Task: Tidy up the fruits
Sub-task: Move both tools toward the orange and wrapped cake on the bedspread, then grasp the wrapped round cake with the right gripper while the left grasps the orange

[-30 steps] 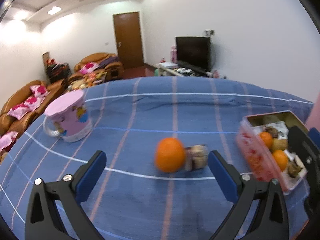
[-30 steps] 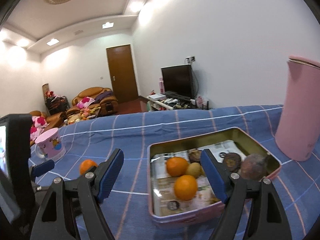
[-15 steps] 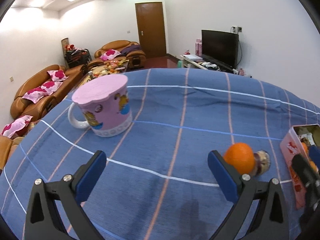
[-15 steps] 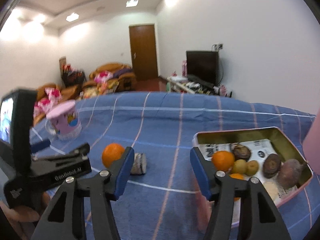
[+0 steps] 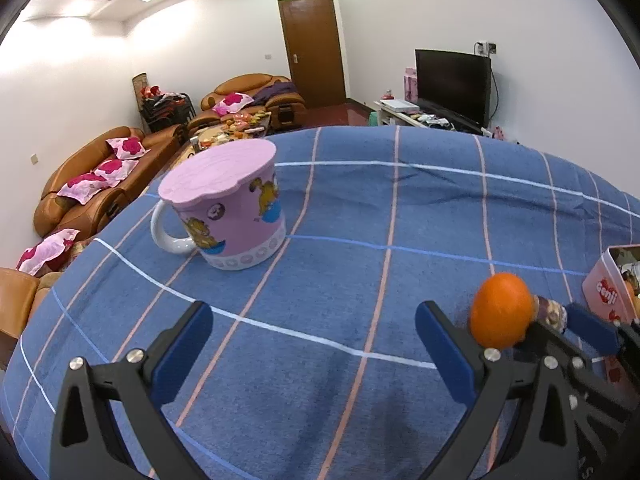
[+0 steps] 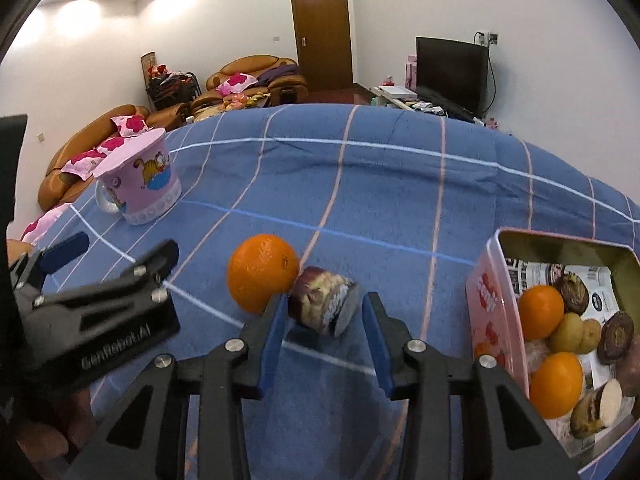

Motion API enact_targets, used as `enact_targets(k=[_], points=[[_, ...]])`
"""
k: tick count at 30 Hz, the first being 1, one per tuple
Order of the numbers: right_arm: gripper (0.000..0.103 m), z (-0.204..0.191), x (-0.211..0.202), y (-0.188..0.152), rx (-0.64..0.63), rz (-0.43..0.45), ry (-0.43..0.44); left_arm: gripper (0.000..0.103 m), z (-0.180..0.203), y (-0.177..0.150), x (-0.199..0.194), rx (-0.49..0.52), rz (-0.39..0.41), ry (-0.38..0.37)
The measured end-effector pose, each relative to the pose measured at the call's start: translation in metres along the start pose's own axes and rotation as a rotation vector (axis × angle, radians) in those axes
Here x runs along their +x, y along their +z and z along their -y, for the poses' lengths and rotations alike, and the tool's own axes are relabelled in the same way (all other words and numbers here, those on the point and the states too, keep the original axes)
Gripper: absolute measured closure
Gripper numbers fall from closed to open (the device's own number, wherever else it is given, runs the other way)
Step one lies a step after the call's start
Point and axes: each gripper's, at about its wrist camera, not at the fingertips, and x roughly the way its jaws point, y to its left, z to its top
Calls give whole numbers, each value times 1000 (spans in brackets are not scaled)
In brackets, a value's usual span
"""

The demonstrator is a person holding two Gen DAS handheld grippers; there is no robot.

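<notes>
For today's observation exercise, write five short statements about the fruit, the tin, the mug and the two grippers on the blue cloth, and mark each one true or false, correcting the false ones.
1. The loose orange touches the cut purple fruit piece on the cloth. True.
2. The pink mug stands open, without a lid. False: a pink lid covers it.
3. The tin holds two oranges among other fruit. True.
4. The left gripper is clamped on the orange. False: its jaws stand wide apart with only cloth between them.
5. The right gripper straddles the mug. False: its jaws are closing around the purple fruit piece, not yet pressing it.
</notes>
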Motion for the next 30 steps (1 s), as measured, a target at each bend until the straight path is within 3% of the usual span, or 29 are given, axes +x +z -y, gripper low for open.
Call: enact_targets(k=[10,19,24,30], points=[[62,13,6,6,101,-6,92,0,-1,1,2,-7,0,14],[64,21,-2,2,140,6,64,0,0,3,1,-16,5,8],[64,20,14,3,151,-70,65,0,1,1,-1,-1,11,2],[69,20,13,3,141,-62,68,0,2,2,-6,11,36,-50]])
